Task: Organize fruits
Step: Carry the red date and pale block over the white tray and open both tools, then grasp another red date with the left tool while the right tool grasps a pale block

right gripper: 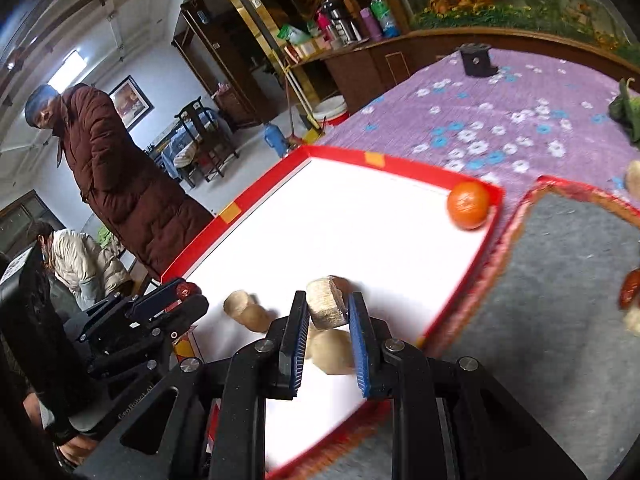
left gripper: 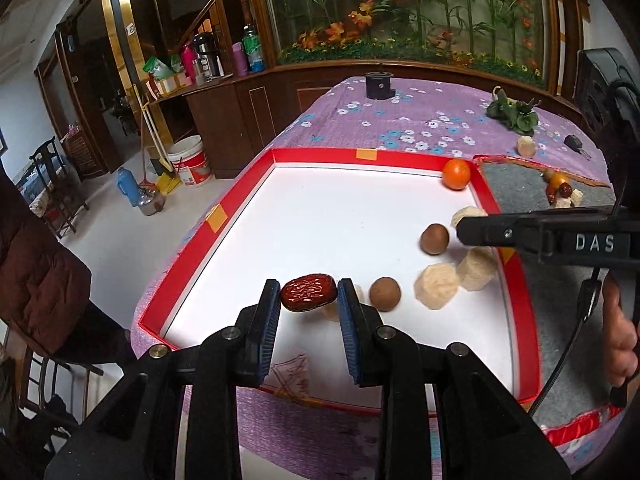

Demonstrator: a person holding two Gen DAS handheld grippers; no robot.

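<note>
A wrinkled red date (left gripper: 306,293) is pinched between the pads of my left gripper (left gripper: 308,289), low over the near part of the white tray with a red rim (left gripper: 320,156). My right gripper (right gripper: 328,300) is shut on a pale cut chunk (right gripper: 325,303) above the tray's right side. In the left wrist view the right gripper (left gripper: 464,230) enters from the right as a black bar. On the tray lie an orange (left gripper: 456,174), two brown round fruits (left gripper: 435,239) (left gripper: 385,294) and two pale chunks (left gripper: 436,286) (left gripper: 478,268). The left gripper (right gripper: 186,294) also shows in the right wrist view.
A grey mat (left gripper: 516,186) lies right of the tray with a small pile of fruits (left gripper: 560,192). On the purple flowered cloth (left gripper: 400,120) stand a black holder (left gripper: 379,85) and green leaves (left gripper: 512,112). A person in a brown coat (right gripper: 120,184) stands by the tray's left side.
</note>
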